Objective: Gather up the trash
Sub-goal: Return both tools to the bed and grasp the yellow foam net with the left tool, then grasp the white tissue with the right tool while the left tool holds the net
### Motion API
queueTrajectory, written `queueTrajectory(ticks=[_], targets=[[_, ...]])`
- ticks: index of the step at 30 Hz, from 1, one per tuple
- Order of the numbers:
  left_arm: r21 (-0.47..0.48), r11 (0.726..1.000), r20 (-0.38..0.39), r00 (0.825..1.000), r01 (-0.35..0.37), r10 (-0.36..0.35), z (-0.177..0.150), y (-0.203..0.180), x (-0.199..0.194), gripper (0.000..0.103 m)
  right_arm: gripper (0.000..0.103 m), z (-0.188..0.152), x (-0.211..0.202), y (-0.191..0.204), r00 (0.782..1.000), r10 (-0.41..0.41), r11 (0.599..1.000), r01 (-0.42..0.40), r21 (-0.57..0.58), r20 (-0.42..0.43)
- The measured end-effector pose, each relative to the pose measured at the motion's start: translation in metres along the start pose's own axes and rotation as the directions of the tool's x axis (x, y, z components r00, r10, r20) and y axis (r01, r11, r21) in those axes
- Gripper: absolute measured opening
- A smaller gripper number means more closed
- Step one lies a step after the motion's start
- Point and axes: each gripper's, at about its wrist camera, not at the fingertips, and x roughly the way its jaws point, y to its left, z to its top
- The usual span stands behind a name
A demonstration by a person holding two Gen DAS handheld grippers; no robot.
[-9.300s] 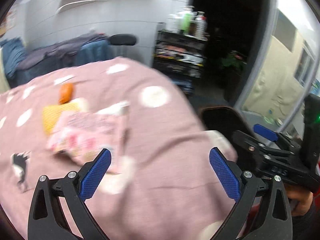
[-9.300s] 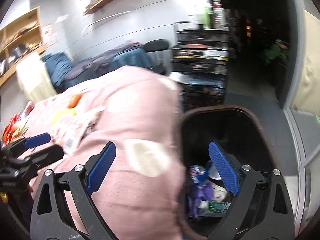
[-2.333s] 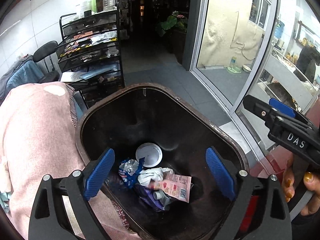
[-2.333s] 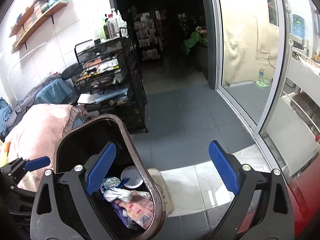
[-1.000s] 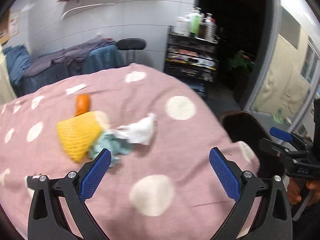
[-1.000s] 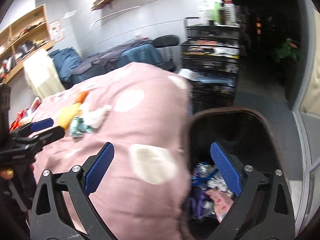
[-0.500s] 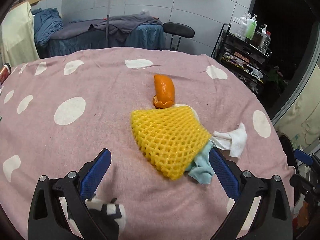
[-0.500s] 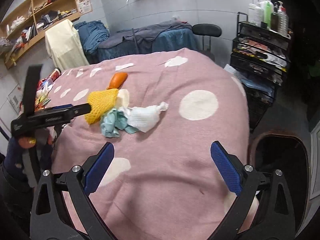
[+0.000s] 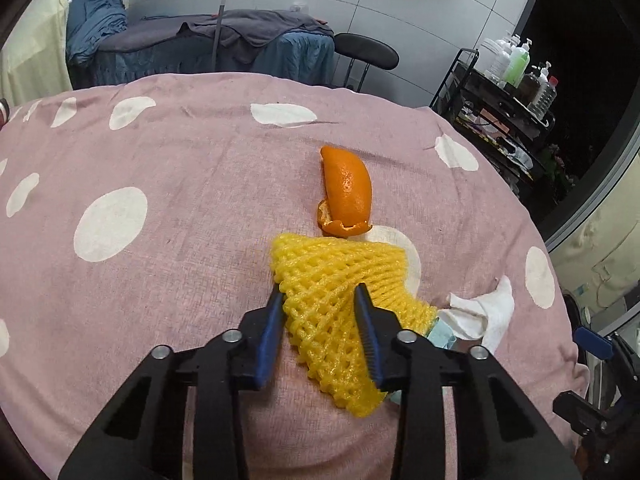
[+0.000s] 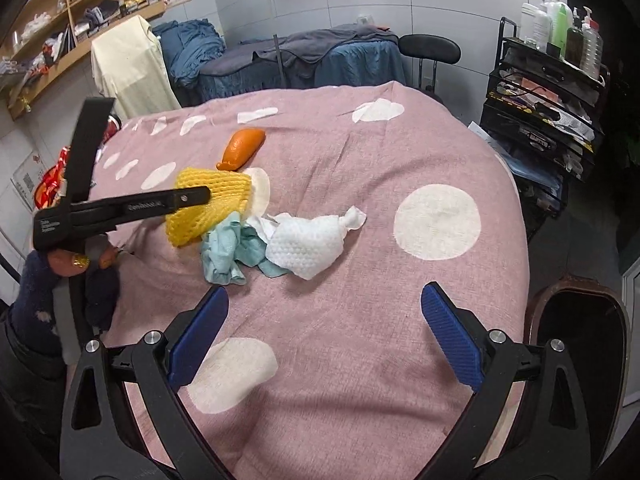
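On the pink dotted tablecloth (image 9: pixel 160 168) lies a yellow foam net (image 9: pixel 332 280), with an orange peel (image 9: pixel 346 192) just beyond it. A white wipe (image 10: pixel 312 240) and a crumpled teal tissue (image 10: pixel 228 248) lie to the net's right. My left gripper (image 9: pixel 320 300) points down at the net; its jaws are closing and the blue pads press into the net's near part. The right wrist view shows this gripper (image 10: pixel 192 200) from the side at the net (image 10: pixel 208 200). My right gripper (image 10: pixel 324 312) hangs open above bare cloth, short of the wipe, with nothing between its fingers.
A dark trash bin (image 10: pixel 580 320) stands off the table's right edge. Behind it is a black wire rack (image 10: pixel 540 92) with bottles on top. A black chair (image 10: pixel 428 46) and a covered bed stand behind the table. A person's hand (image 10: pixel 76 260) holds the left gripper's handle.
The left gripper's jaws came together from wide apart onto the yellow net, and it moved in closer. The right gripper drew slightly nearer the table.
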Motion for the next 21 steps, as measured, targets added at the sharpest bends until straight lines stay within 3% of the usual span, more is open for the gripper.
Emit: queueTrajectory(ticks=[4,16,19,21], targets=[[-0.022,1.000,0.036,0.999,0.018,-0.017,-0.003,0.003,-0.012,0.023,0.087,0.006,0.014,0.007,0.999,-0.018,0.999,0.016,-0.045,-0.039],[0.037,0.999,0.206,0.979,-0.017,0.009,-0.022,-0.017,-0.071,0.022,0.069,0.030,0.070,0.037,0.977,-0.159,0.958,0.119,-0.261,-0.139],[0.041,0.999,0.220,0.975,-0.023,0.013,-0.026,-0.021,-0.077,0.022,0.052,0.034,0.081,0.035,0.972,-0.172,0.958,0.128,-0.255,-0.159],[0.039,0.999,0.220,0.975,-0.018,0.009,-0.029,-0.022,-0.078,0.022,0.035,0.035,0.084,0.031,0.969,-0.178,0.962,0.136,-0.236,-0.169]])
